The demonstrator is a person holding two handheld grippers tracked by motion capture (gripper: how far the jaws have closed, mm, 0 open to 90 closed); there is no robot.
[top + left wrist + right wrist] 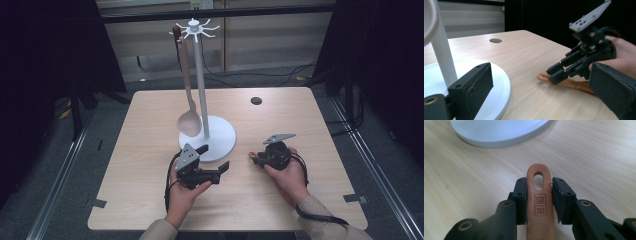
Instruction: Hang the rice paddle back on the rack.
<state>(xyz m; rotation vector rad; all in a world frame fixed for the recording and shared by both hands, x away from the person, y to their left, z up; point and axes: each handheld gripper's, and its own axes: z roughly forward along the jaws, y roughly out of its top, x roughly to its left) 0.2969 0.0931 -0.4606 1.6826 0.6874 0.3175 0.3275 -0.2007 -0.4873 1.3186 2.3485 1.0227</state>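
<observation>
A white utensil stand (200, 75) rises from a round base (223, 141) at the table's middle. A pale wooden spoon (189, 120) hangs from its top hooks, bowl down beside the pole. My right gripper (539, 188) is shut on the end of a flat brown wooden handle (540, 205) with a hanging slot and a stamped mark; the handle lies low over the table, right of the base. My left gripper (214, 157) stands open at the base's front edge with nothing between its fingers (472, 87). From there I see the right gripper (556, 73) and the handle's tip (542, 76).
The light wooden table (150, 130) has a small round hole (256, 101) at the back right. Dark curtains stand to both sides. Cables lie on the floor behind the table.
</observation>
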